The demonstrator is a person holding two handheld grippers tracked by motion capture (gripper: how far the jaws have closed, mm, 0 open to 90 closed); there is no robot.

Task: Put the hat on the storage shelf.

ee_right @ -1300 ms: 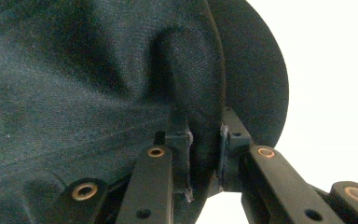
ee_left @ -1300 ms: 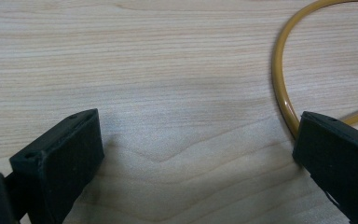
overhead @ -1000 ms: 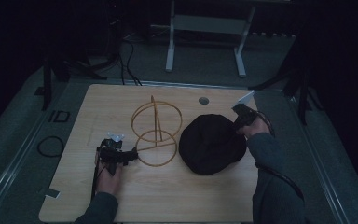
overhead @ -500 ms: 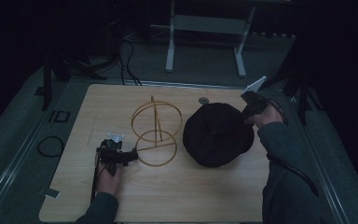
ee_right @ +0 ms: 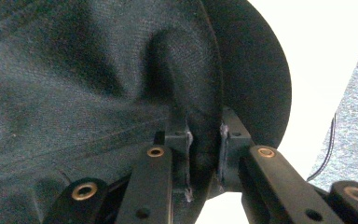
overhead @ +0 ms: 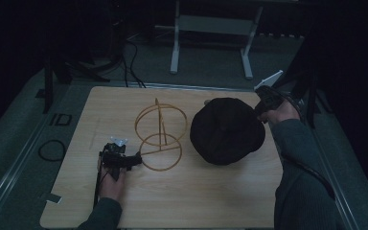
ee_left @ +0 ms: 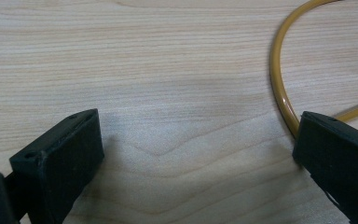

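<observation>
A black hat [overhead: 227, 130] hangs over the right half of the wooden table [overhead: 182, 201], lifted by its rim. My right gripper [overhead: 263, 106] is shut on that rim at the hat's far right edge; in the right gripper view the dark fabric [ee_right: 98, 74] is pinched between the jaws [ee_right: 204, 140]. A yellow wire hat stand [overhead: 160, 129] of two rings and a post sits mid-table. My left gripper [overhead: 133, 160] rests low on the table, open, by the stand's base ring [ee_left: 279, 88], with one jaw touching the ring.
A metal frame stand [overhead: 211, 33] and cables [overhead: 124, 52] lie on the floor beyond the table. A cable loop [overhead: 52, 149] lies off the table's left edge. A small white tag [overhead: 52, 197] sits at the near left corner.
My right gripper has lifted the hat's rim and carried it up and to the right, away from the wire stand. The left gripper has stayed in place.
</observation>
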